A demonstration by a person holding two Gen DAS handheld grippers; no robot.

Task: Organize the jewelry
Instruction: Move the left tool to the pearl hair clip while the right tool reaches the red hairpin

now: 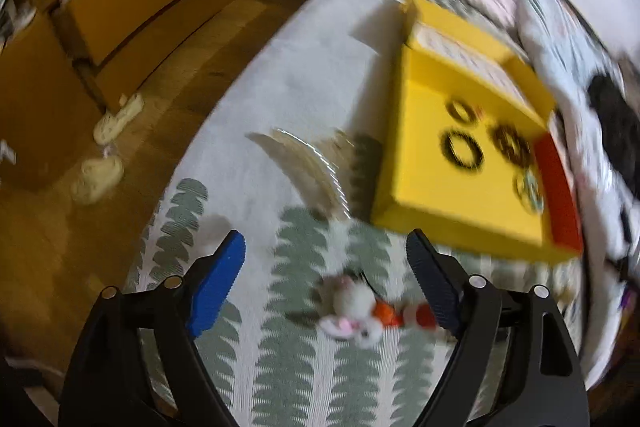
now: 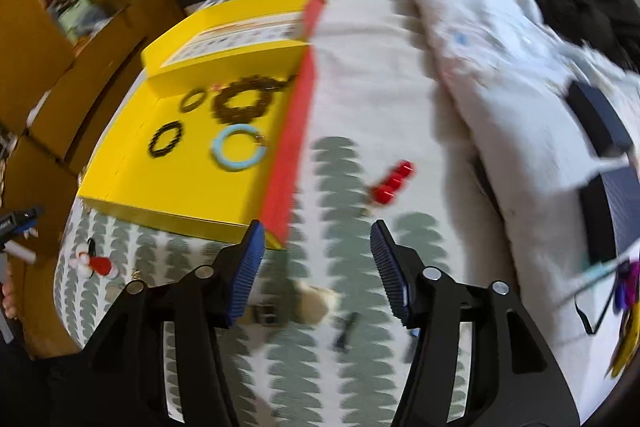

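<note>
— Left gripper (image 1: 326,255) first: what's between its blue ribbed pads?

— Nothing gripped; jaws spread wide above a white, pink and red beaded trinket (image 1: 370,309) lying on the leaf-patterned bedspread (image 1: 296,367). Right gripper (image 2: 318,247) is spread too, pinching nothing.

— And further out?

— Beyond the right one, a small red faceted bead piece (image 2: 391,182) sits on the bedspread beside the red edge of the shallow yellow cardboard tray (image 2: 192,187). Inside the tray lie a pale blue ring bangle (image 2: 239,147), two dark beaded bracelets (image 2: 165,139) and a bigger dark wreath-like bracelet (image 2: 244,103) near its far wall
</note>
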